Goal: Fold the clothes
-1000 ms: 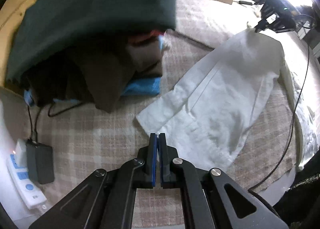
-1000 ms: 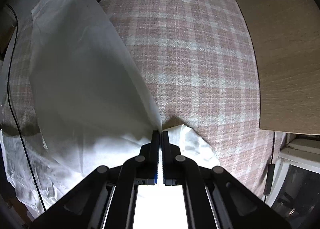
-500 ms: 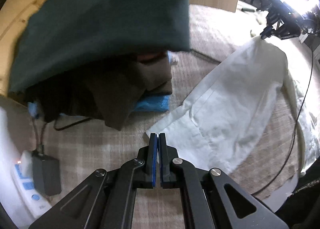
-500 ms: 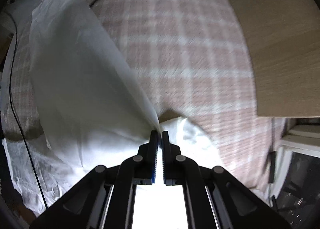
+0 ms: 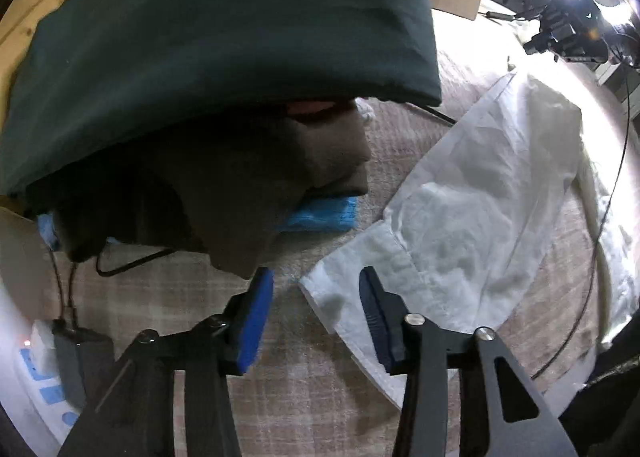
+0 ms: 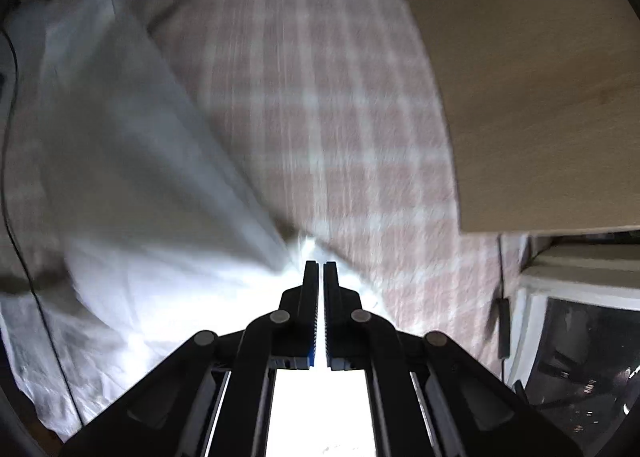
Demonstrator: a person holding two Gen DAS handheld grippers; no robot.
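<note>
The left hand-held gripper [image 5: 316, 285] stood wide open, its blue-padded fingers [image 5: 256, 313] straddling the near corner of the white shirt [image 5: 472, 217] without closing on it. That shirt lay spread on the pink plaid bed cover [image 5: 312, 389], running from the fingers toward 2 o'clock. At 10 to 12 o'clock a dark green garment [image 5: 224, 53] topped a pile of dark clothes [image 5: 240, 193], with a blue cloth [image 5: 324, 213] beneath. A white power strip [image 5: 36, 377] sat at 8 o'clock.

The right hand-held gripper [image 6: 321, 271] was pinched closed on an edge of the white shirt [image 6: 132, 193], which draped away toward 10 o'clock. A wooden panel [image 6: 528, 77] filled 2 o'clock.
</note>
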